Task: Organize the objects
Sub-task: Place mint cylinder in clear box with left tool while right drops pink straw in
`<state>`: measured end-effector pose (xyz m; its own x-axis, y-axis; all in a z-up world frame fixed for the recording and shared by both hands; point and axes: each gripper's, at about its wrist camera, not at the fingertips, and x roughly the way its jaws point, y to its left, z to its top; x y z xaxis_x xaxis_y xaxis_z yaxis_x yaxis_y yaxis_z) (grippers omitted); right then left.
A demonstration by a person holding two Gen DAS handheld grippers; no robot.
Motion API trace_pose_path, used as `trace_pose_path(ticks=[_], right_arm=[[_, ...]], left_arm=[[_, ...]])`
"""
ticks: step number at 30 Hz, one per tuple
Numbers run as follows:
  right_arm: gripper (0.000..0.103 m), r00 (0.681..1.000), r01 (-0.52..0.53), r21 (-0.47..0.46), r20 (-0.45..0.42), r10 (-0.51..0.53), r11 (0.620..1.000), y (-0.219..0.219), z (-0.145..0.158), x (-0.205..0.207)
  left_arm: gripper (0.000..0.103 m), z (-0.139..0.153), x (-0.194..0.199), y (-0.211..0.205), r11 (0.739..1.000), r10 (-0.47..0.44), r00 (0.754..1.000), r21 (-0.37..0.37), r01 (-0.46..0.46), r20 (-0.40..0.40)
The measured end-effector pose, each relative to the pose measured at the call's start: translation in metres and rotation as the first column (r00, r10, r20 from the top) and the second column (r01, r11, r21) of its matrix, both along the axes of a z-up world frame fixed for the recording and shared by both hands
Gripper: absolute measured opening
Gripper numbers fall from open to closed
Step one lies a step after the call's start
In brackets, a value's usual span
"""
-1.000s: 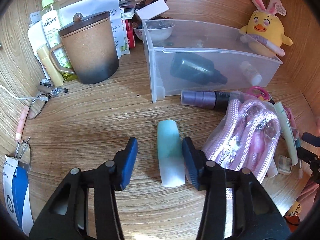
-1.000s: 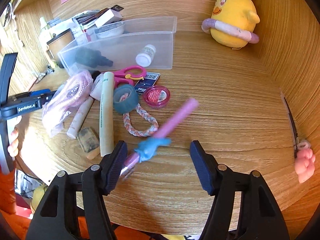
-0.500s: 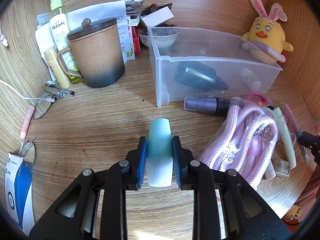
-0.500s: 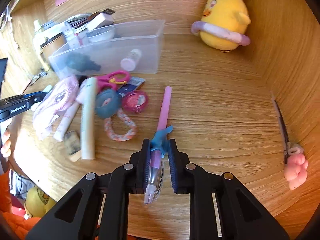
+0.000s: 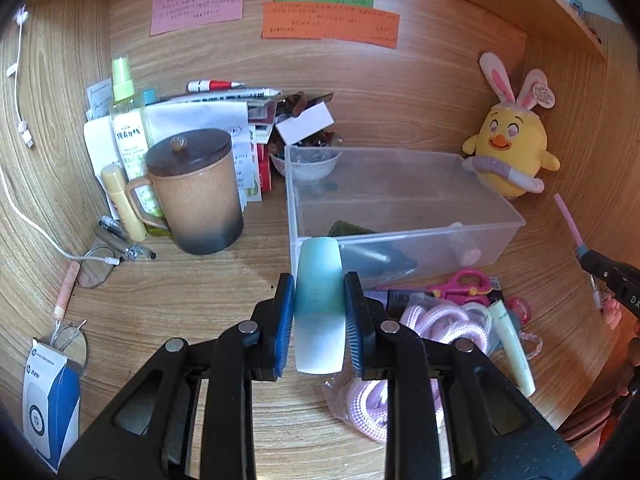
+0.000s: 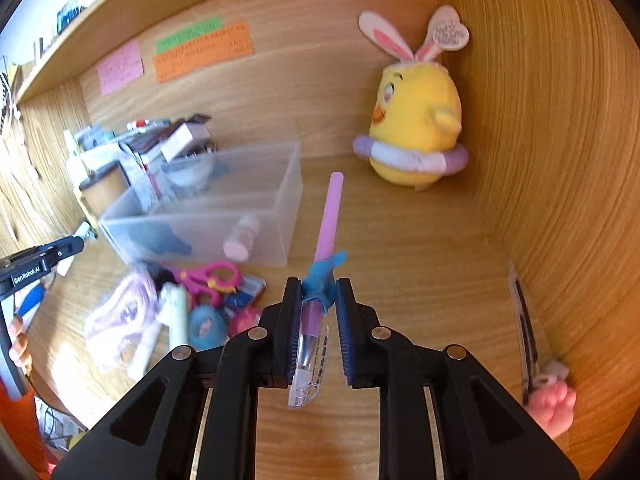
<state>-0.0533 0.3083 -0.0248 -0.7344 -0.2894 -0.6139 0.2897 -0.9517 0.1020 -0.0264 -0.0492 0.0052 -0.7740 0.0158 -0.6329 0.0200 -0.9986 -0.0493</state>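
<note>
My left gripper (image 5: pixel 319 296) is shut on a teal-and-white tube (image 5: pixel 319 304) and holds it above the desk, just in front of the clear plastic bin (image 5: pixel 404 216). My right gripper (image 6: pixel 318 300) is shut on a pink pen with a blue figure (image 6: pixel 327 236), lifted off the desk and pointing at the back wall. The bin (image 6: pixel 208 220) holds a dark bottle (image 5: pixel 376 254) and a small white bottle (image 6: pixel 240 240). The pen and right gripper show at the right edge of the left wrist view (image 5: pixel 572 228).
A lidded brown mug (image 5: pixel 196 196), spray bottle (image 5: pixel 128 120) and papers stand back left. A yellow chick plush (image 6: pixel 416 132) sits back right. Pink rope (image 5: pixel 436 320), pink scissors (image 6: pixel 208 276), a pale tube (image 5: pixel 512 344) and small items lie in front of the bin. Glasses (image 5: pixel 96 268) lie left.
Both grippers closed on their objects, then lifted them off the desk. The tube rose toward the bin's front; the pen rose and now points up the back wall.
</note>
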Motion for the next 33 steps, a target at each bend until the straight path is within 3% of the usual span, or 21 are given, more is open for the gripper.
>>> trace_pose_path(ticks=[10,21,27,33], right_arm=[[0.016,0.991,-0.098,-0.032,-0.099,0.094,0.995,-0.031,0.034,-0.039],[0.016,0.977,-0.214,-0.042,-0.028,0.213,0.976,-0.068,0.026,-0.089],[0.016,0.968,-0.251,-0.002,0.031,0.250,0.968,-0.090,0.012,-0.112],[0.016,0.956,-0.283,0.032,0.089,0.279,0.959,-0.110,-0.002,-0.129]], left_arm=[[0.024,0.026,-0.025,0.010,1.000,-0.023,0.998,0.008,0.024,-0.065],[0.024,0.016,-0.073,0.007,1.000,-0.016,1.000,0.021,0.016,0.010],[0.024,-0.005,-0.098,0.000,0.999,-0.014,0.996,0.032,0.011,0.092],[0.024,-0.013,-0.108,0.004,0.999,-0.039,0.992,0.026,0.036,0.117]])
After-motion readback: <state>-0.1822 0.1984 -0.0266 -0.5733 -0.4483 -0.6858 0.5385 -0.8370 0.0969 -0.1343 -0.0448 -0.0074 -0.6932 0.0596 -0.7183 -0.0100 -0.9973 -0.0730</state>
